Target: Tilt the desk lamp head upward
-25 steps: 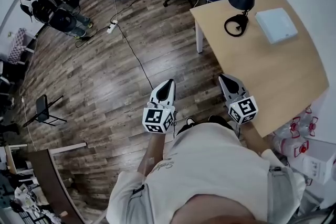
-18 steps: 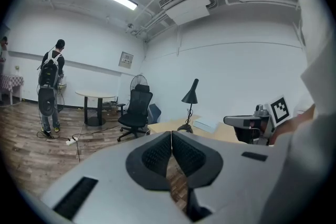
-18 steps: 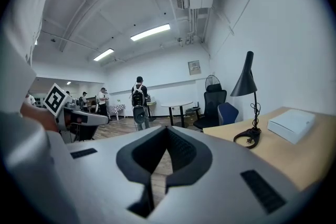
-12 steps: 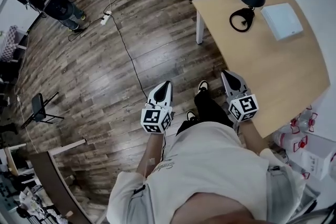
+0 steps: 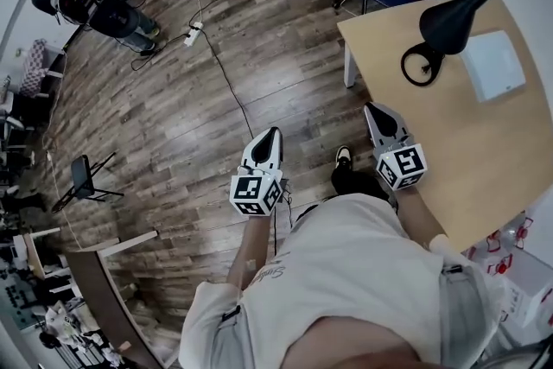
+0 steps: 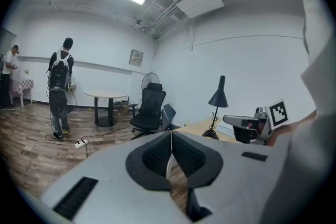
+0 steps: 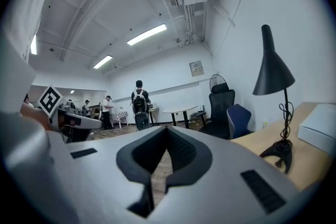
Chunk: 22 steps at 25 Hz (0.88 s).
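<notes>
Right, both tongs pinched together on nothing, left gripper [image 5: 274,136] and right gripper [image 5: 375,111] carried low ahead of me because the desk lamp [image 5: 451,15] stands well off, at the far corner of the desk [image 5: 432,134].

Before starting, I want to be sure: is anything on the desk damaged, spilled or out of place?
Nothing stands out. The desk lamp stands upright on the desk, and the white box lies flat beside it.

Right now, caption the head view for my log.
Person beside the wooden desk, left gripper and right gripper shut and empty, black desk lamp untouched.
</notes>
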{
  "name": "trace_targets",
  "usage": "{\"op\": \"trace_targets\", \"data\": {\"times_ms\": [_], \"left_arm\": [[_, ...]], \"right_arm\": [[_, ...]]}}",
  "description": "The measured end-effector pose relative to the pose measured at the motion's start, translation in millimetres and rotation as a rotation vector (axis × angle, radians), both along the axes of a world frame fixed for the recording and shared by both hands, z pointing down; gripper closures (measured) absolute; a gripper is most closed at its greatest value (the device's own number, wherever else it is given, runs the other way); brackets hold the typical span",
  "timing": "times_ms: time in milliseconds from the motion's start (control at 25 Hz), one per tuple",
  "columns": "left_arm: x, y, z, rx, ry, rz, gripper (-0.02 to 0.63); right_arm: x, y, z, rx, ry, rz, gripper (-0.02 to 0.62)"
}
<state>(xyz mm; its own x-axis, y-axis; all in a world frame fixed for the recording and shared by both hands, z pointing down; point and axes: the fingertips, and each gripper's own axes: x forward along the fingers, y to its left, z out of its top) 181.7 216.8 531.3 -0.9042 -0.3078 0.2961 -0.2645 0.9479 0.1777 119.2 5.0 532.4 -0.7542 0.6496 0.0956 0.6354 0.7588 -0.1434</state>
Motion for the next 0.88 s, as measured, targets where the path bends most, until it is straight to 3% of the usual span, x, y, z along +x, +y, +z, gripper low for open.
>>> {"op": "trace_targets", "data": {"times_ms": [240,560,760,880], "left_arm": [[-65,-17,-22,0.003,-0.046,0.001,0.591],[-127,-32,-14,0.008,-0.015,0.022,0.591],[-159,-33,-12,0.01,-0.005,0.058,0.591],[-179,-27,-6,0.023,0.008,0.077,0.591]], "right_arm": [[-57,15,-3,0.164,-0.144,-0.105,0.6],[-109,3,17,0.104,-0.048,-0.082,0.6],[-127,21,32,0.255,-0.094,-0.155,0.6],[-141,34,31,0.22,-0.054,-0.157,0.6]]}}
